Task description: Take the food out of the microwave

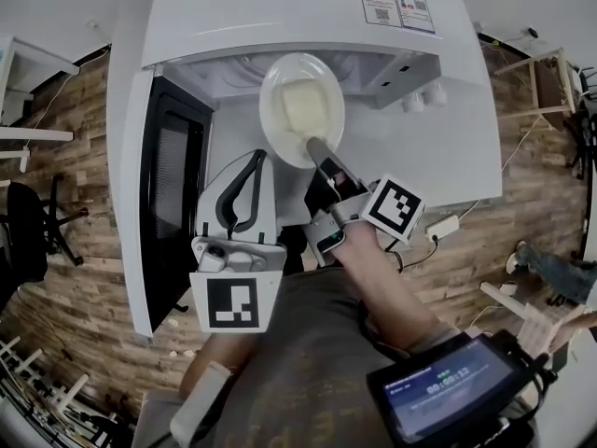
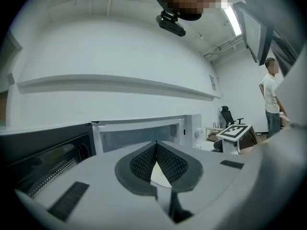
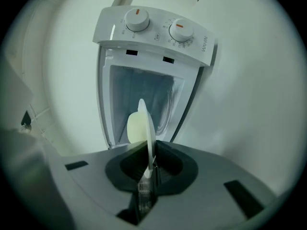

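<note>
Now, right gripper point(image 3: 148, 163) pinches plate point(image 1: 269, 110) w/ food point(image 1: 303, 105); microwave point(image 1: 280, 26) sticker point(image 1: 396, 7) text illegible.

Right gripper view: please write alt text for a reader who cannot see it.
The right gripper is shut on the rim of a white plate, seen edge-on, with pale food on it. Behind stands the open white microwave, its two dials marked in orange.

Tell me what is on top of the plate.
One pale, cream-coloured block of food lies on the white plate, in its middle. The right gripper is shut on the near rim and covers that part; the plate's underside cannot be seen.
</note>
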Tool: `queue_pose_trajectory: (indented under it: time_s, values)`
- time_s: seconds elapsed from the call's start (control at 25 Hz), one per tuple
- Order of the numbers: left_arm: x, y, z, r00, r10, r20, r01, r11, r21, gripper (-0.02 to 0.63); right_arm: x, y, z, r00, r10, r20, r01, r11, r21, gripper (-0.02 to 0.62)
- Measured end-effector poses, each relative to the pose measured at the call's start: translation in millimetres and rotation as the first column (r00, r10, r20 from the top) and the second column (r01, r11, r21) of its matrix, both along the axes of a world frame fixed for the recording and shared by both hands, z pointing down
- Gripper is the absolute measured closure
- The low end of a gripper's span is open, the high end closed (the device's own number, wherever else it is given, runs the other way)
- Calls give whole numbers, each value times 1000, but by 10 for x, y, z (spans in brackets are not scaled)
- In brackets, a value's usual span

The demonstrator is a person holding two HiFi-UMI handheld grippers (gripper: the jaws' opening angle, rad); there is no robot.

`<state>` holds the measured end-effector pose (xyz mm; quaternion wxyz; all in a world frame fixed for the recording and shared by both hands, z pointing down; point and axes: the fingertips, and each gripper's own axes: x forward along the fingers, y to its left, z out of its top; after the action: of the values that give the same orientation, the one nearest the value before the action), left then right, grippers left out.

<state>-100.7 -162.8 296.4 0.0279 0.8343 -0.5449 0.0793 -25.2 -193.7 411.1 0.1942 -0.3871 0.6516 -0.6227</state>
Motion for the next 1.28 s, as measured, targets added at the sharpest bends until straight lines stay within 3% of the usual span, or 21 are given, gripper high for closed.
queue_pose_trajectory:
  time_s: [0.56,0.8,1.28]
  values:
    - [952,410,-96,1000,3,-5,-3,1000,1,598,825,574,-32,996,-70,-59,69,997,-17,555]
    - [1381,551,-58,1000,18,-24,-18,1000,2,598,1215,775,-22,998,-55,-33,55,998,-29,555]
    - [2128,692,53,994,97,-44,-97,995,-4,598,2030,1120,183,997,9,-71,-15,996,-87,554]
